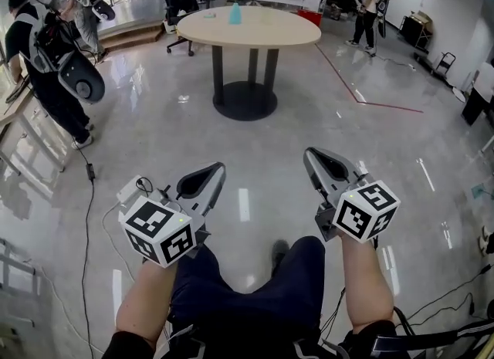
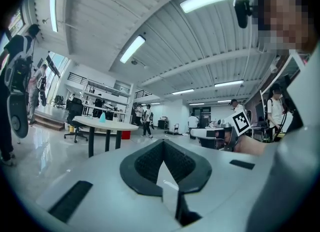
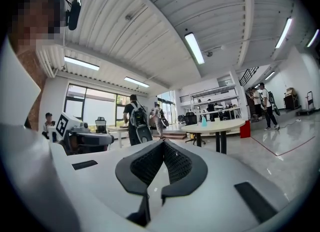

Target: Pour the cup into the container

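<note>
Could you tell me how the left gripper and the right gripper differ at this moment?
The left gripper angles up-right in the head view; the right gripper angles up-left. The left gripper sits lower in frame than the right gripper. Both are shut and empty.

I hold my left hand-held gripper (image 1: 218, 169) and my right hand-held gripper (image 1: 309, 153) out in front of me, well apart, both pointing level and forward. The jaws of each are pressed together at the tips with nothing between them. My bare left forearm (image 1: 143, 303) and right forearm (image 1: 369, 284) stretch forward behind them, the marker cubes sitting just above my wrists
</note>
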Tool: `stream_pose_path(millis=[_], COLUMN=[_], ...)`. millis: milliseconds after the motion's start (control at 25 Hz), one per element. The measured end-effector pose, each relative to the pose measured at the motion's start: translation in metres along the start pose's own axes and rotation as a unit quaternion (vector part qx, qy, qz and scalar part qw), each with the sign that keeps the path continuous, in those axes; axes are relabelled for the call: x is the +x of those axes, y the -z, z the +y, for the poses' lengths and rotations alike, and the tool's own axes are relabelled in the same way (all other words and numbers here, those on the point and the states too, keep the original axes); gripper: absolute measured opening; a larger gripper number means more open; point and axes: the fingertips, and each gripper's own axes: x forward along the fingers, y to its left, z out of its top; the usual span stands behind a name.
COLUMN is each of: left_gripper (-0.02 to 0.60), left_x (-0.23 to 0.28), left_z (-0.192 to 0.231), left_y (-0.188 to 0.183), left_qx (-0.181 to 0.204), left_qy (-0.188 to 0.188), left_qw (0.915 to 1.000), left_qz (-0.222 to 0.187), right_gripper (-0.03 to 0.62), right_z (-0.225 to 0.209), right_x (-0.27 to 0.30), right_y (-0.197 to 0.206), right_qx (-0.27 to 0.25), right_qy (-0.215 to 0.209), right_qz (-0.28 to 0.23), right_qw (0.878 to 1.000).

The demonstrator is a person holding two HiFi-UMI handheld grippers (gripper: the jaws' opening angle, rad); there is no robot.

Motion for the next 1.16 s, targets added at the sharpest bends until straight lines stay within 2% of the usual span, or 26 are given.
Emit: stream_pose_path(millis=[200, 440, 1160], left_gripper=[-0.005, -0.003, -0.003], left_x=[0.004, -0.001, 0.005], left_z=[0.017, 0.007, 0.010], left_y=[0.001, 0.005, 0.008], left_qx=[0.003, 0.001, -0.011], left_qy=[-0.006, -0.002, 0.008], left_qw=[0.9999, 0.9999, 0.9999], left_qz=[0.010, 0.012, 0.004], right_gripper=[0.006, 0.005, 0.005], right_z=[-0.009, -0.004, -0.012], right_x=[0.017, 0.009, 0.006], right_y=[-0.006, -0.005, -0.004], right_qx=[-0.002, -0.018, -0.015], right_qy=[0.007, 0.010, 0.025], right_qz=[-0.004, 0.000, -0.002], right_qw=[1.000, 1.000, 1.000])
